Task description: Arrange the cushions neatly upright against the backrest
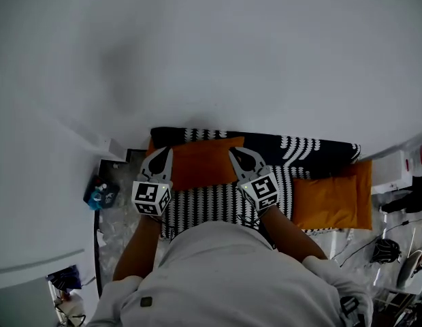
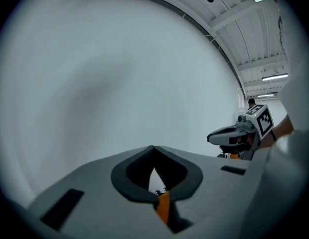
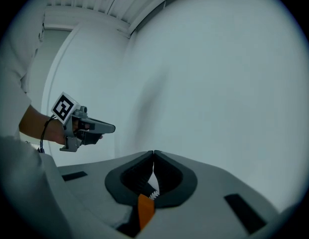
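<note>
An orange cushion [image 1: 201, 162] lies on the black-and-white striped sofa seat [image 1: 211, 206], its far edge at the dark patterned backrest [image 1: 299, 145]. My left gripper [image 1: 160, 154] sits at the cushion's far left corner and my right gripper [image 1: 235, 152] at its far right corner. In the left gripper view the left gripper [image 2: 153, 147] has its tips together, with a sliver of orange cushion [image 2: 163, 205] pinched in the throat. The right gripper [image 3: 153, 153] looks the same, orange fabric [image 3: 144, 209] caught between its jaws. A second orange cushion [image 1: 333, 199] lies flat at the seat's right end.
A white wall fills the area beyond the backrest. A blue object [image 1: 101, 196] sits on the floor left of the sofa. A white box [image 1: 388, 169], cables and a dark item [image 1: 384, 251] crowd the right side. The person's torso covers the seat's near edge.
</note>
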### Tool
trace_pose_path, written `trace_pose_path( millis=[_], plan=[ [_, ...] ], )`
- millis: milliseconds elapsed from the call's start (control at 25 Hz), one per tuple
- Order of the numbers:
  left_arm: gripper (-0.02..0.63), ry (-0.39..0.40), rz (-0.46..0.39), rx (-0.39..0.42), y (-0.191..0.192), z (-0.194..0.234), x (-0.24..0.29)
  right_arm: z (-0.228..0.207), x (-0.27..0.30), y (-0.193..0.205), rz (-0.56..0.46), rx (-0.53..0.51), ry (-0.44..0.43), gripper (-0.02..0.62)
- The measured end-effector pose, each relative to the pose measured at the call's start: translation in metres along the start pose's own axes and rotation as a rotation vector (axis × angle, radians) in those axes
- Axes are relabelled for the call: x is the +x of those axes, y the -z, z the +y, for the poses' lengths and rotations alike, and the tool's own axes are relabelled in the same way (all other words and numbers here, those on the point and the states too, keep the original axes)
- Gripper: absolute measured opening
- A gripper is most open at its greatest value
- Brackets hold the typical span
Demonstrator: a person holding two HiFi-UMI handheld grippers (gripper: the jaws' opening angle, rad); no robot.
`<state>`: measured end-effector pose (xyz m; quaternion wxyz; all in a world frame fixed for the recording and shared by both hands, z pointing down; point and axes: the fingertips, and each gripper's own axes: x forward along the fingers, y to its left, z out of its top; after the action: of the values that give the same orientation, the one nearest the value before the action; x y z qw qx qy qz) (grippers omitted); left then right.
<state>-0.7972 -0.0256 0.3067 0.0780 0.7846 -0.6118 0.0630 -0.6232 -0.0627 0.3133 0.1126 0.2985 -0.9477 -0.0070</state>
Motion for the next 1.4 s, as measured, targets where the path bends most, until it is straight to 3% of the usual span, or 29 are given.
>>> trace_pose_path(
  millis=[200, 560, 960, 1400],
  plan=[
    [0.009, 0.047, 0.008, 0.008, -0.004, -0.007, 0.009, -0.012, -0.005, 0.002, -0.001, 0.011, 0.043, 0.028],
    [0.009, 0.278, 0.050, 0.027, 0.007, -0.088, 0.061, -0.054, -0.072, 0.031, 0.034, 0.062, 0.206, 0.028],
    [0.009, 0.502, 0.065, 0.106, 0.005, -0.260, 0.085, -0.106, -0.250, 0.073, 0.042, 0.132, 0.441, 0.028],
    [0.009, 0.694, 0.055, 0.138, 0.012, -0.501, 0.047, -0.124, -0.492, 0.114, 0.042, 0.149, 0.620, 0.028]
  ],
)
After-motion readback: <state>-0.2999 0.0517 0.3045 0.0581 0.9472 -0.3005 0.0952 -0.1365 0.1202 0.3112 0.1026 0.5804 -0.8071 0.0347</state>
